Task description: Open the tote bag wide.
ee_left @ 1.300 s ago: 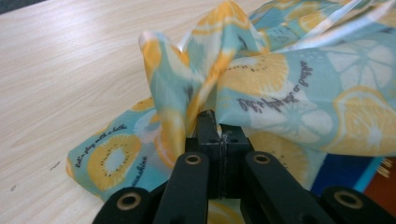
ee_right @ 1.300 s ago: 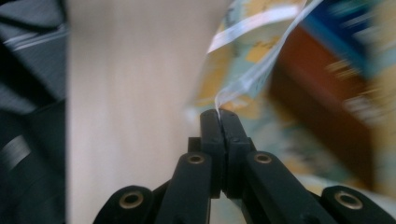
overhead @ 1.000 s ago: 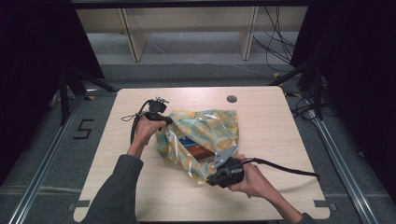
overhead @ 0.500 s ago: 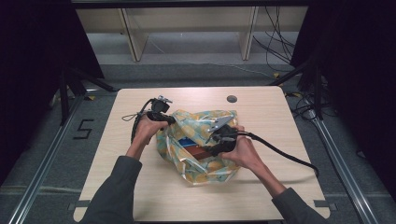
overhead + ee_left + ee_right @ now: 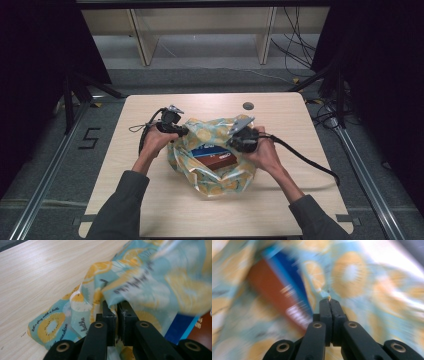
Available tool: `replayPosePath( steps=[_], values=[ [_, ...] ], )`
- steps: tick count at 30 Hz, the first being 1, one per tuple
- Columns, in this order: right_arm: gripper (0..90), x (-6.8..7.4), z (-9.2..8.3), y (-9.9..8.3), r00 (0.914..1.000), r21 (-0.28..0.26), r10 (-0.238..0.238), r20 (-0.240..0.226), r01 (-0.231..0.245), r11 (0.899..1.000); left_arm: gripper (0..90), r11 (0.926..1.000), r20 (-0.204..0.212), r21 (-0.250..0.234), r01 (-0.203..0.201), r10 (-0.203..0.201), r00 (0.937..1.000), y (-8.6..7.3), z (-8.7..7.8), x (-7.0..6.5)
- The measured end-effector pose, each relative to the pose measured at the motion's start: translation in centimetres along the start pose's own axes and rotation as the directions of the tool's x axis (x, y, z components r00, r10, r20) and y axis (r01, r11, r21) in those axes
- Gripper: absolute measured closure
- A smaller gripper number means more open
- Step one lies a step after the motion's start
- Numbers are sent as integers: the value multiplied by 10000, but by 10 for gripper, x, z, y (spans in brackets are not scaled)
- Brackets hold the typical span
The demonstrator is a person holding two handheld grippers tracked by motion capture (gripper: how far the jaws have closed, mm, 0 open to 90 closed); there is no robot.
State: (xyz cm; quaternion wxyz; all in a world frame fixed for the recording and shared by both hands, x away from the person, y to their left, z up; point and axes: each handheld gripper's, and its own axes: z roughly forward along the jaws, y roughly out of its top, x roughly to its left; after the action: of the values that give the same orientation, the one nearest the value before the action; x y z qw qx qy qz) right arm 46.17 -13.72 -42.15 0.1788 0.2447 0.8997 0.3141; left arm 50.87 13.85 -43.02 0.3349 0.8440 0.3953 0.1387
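Note:
A teal plastic bag (image 5: 220, 177) printed with orange citrus slices lies mid-table, its mouth held apart. Inside it rests a blue and brown box (image 5: 215, 156). My left gripper (image 5: 181, 131) is shut on the bag's left rim; in the left gripper view the jaws (image 5: 116, 305) pinch a fold of the bag (image 5: 140, 282), with the box (image 5: 180, 325) at lower right. My right gripper (image 5: 234, 142) is shut on the bag's right rim. The right gripper view is blurred: closed jaws (image 5: 328, 300) with a scrap of film at the tips, the bag (image 5: 352, 272) behind and the box (image 5: 279, 295) to the left.
The pale wooden table (image 5: 150, 200) has a dark round grommet (image 5: 248, 106) near its back edge. The right gripper's cable (image 5: 310, 162) trails over the table's right side. Wooden shelf legs (image 5: 140, 40) and loose cables stand on the floor beyond.
My right gripper has moved from the bag's near right corner up to its right rim, pulling the mouth wider. The left gripper has held its place on the left rim.

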Motion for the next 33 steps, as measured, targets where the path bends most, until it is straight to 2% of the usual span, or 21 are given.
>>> replayPosePath(
  steps=[2,4,6,8,9,10,11,13,14,15,16,17,18,20,21,22,23,24,26,29,33],
  values=[
    [900,-23,-7,4,9985,-587,325,449,-299,9978,803,9999,72,-35,-97,97,9999,-3,-1,-3],
    [900,-42,-9,6,9891,-1133,1327,642,-1249,9857,766,9996,240,9,-276,275,9993,-6,-3,-6],
    [900,-59,-6,5,9785,-1135,1787,1027,-1670,9794,719,9989,254,-125,-445,448,9987,-8,-6,-11],
    [900,-70,4,2,9720,-857,2168,904,-2093,9741,680,9968,-99,-310,-740,737,9972,-9,-13,-19],
    [900,-74,9,0,9692,-628,2263,968,-2209,9733,663,9937,-266,-397,-1051,1041,9942,-9,-18,-25],
    [900,-74,18,-2,9632,-875,2478,1047,-2392,9670,650,9894,-373,-498,-1363,1346,9902,-7,-24,-31],
    [900,-75,22,-4,9642,-575,2476,948,-2430,9683,643,9834,-464,-612,-1707,1681,9847,-6,-31,-38],
    [900,-74,29,-6,9611,-131,2597,941,-2597,9656,639,9662,-671,-803,-2451,2401,9684,-2,-43,-51],
    [900,-73,33,-7,9585,-74,2675,986,-2681,9634,644,9646,-559,-870,-2491,2450,9679,-1,-46,-59],
    [900,-73,36,-9,9587,-156,2667,988,-2665,9637,649,9573,-507,-817,-2772,2738,9604,-1,-47,-65],
    [900,-73,36,-9,9602,148,2654,873,-2676,9634,652,9550,-459,-711,-2881,2854,9573,-1,-44,-71],
    [900,-72,40,-9,9565,-75,2740,997,-2747,9615,654,9533,-486,-509,-2978,2955,9541,-2,-38,-75],
    [900,-72,38,-9,9595,260,2662,919,-2696,9626,653,9530,-537,-160,-3026,3014,9520,-3,-31,-75],
    [900,-72,41,-11,9637,208,2469,1012,-2502,9680,640,9576,-484,684,-2798,2833,9578,-7,-16,-67],
    [900,-72,40,-11,9634,320,2486,999,-2528,9670,629,9625,-502,963,-2536,2592,9645,-11,-9,-62],
    [900,-72,40,-12,9616,359,2559,994,-2604,9648,618,9631,-707,1216,-2402,2498,9657,-16,-4,-58],
    [900,-73,40,-12,9607,387,2581,1020,-2631,9640,611,9475,-693,1816,-2633,2794,9577,-20,-2,-54],
    [900,-73,41,-13,9575,383,2697,1027,-2747,9608,608,9427,-558,2054,-2628,2794,9586,-25,-1,-53],
    [900,-75,42,-15,9583,388,2672,1017,-2722,9615,606,9458,-524,2029,-2535,2690,9617,-33,-5,-52],
    [900,-76,44,-16,9616,451,2504,1122,-2567,9654,560,9153,-383,2638,-3044,3253,9448,-48,-18,-55],
    [900,-75,44,-15,9601,368,2573,1099,-2626,9642,558,9095,-349,2614,-3233,3436,9385,-60,-23,-58]
  ],
)
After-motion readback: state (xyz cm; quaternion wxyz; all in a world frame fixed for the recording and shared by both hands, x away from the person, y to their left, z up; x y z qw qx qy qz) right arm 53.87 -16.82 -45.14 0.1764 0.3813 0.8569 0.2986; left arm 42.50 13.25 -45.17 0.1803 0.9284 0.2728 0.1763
